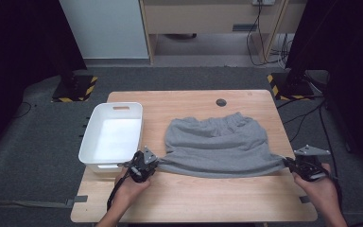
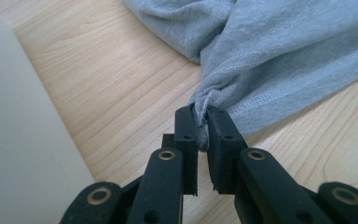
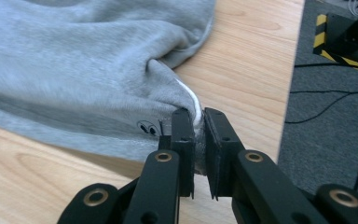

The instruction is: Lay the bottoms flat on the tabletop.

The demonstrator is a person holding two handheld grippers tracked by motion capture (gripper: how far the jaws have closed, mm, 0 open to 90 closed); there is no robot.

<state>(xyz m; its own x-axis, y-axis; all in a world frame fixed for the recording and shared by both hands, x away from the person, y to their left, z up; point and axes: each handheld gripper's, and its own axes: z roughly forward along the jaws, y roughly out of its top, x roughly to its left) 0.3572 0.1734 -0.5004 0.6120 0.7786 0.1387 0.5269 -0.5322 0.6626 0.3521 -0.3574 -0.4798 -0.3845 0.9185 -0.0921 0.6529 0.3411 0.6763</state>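
Note:
A grey sweatshirt-cloth garment [image 1: 217, 144] with a gathered waistband at its far side lies spread on the wooden table [image 1: 194, 198]. My left gripper [image 1: 155, 164] is shut on the garment's near left corner [image 2: 205, 105], the bunched cloth pinched between its jaws [image 2: 201, 122]. At the table's right edge my right gripper [image 1: 288, 163] is shut on the near right corner [image 3: 186, 100], where a white edge and a small eye print show on the cloth; its jaws [image 3: 196, 122] squeeze the fabric. The near hem runs taut between the two grippers.
A white plastic bin [image 1: 112, 135] stands at the table's left side, close to my left gripper. A dark round hole [image 1: 221, 102] sits in the tabletop at the back. Grey carpet, cables [image 1: 312, 118] and black-yellow stand feet [image 1: 288, 85] surround the table.

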